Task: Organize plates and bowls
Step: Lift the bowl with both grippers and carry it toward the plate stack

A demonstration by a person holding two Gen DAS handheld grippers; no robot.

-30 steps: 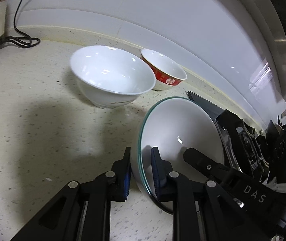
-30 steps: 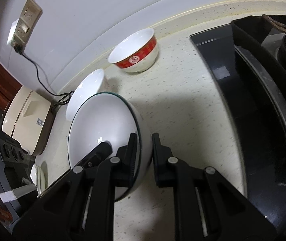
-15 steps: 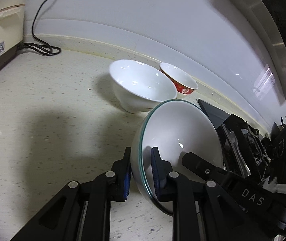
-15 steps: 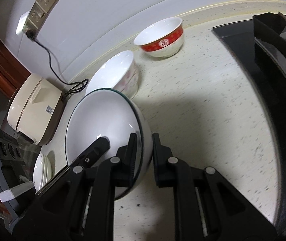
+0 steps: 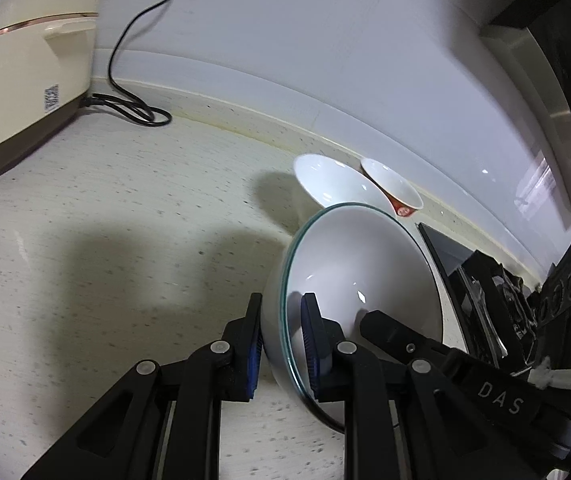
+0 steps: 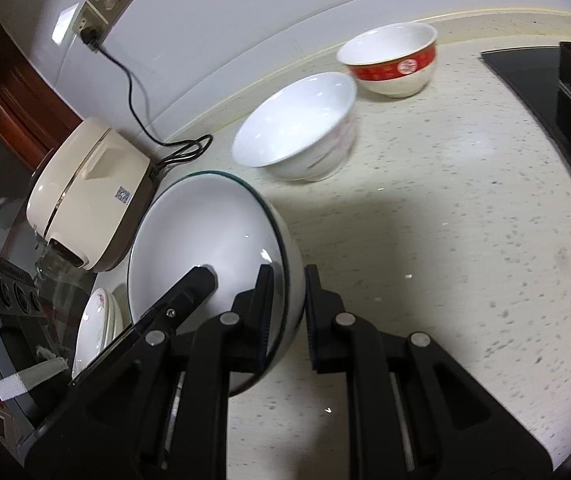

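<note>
We see soft overhead light, broad shadows on the desk (image 5: 125, 240) ahead of each gripper, glare on the wall, fisheye bending and blurred edges.

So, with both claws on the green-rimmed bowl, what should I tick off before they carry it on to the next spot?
1. Left claw pinches the green-rimmed bowl at its rim, one finger inside, one outside: ok.
2. Right claw pinches the opposite rim: ok.
3. Bowl lifted off the counter: cannot tell, its underside is hidden.
4. White bowl and red-banded bowl stand apart from the held bowl: ok.
5. Rice cooker and its cord lie close on the left of the path: not ok, watch clearance.
6. Stack of plates ready to receive: cannot tell, only its edge shows.
</note>
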